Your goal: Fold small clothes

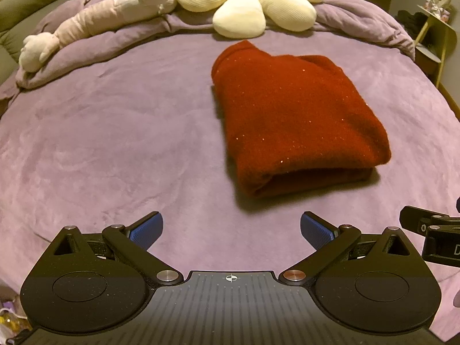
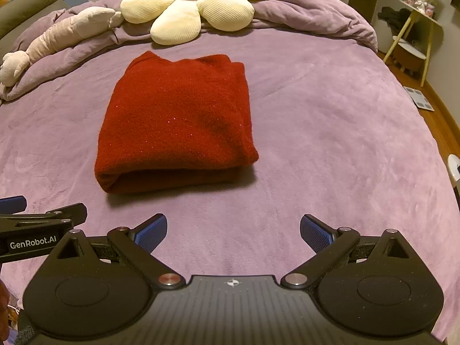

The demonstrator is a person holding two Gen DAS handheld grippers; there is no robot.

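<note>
A dark red knit garment (image 1: 296,115) lies folded into a thick rectangle on the purple bedspread (image 1: 115,143); it also shows in the right wrist view (image 2: 178,120). My left gripper (image 1: 231,230) is open and empty, held back from the garment's near edge, with the garment ahead and to its right. My right gripper (image 2: 233,231) is open and empty, with the garment ahead and to its left. The right gripper's body shows at the left view's right edge (image 1: 431,230). The left gripper's body shows at the right view's left edge (image 2: 37,230).
A cream flower-shaped pillow (image 1: 247,0) and a long pale plush toy (image 1: 95,26) lie on a bunched purple duvet (image 1: 359,20) at the far end. A small side table (image 2: 414,28) and a scale on the wooden floor (image 2: 421,100) stand to the right of the bed.
</note>
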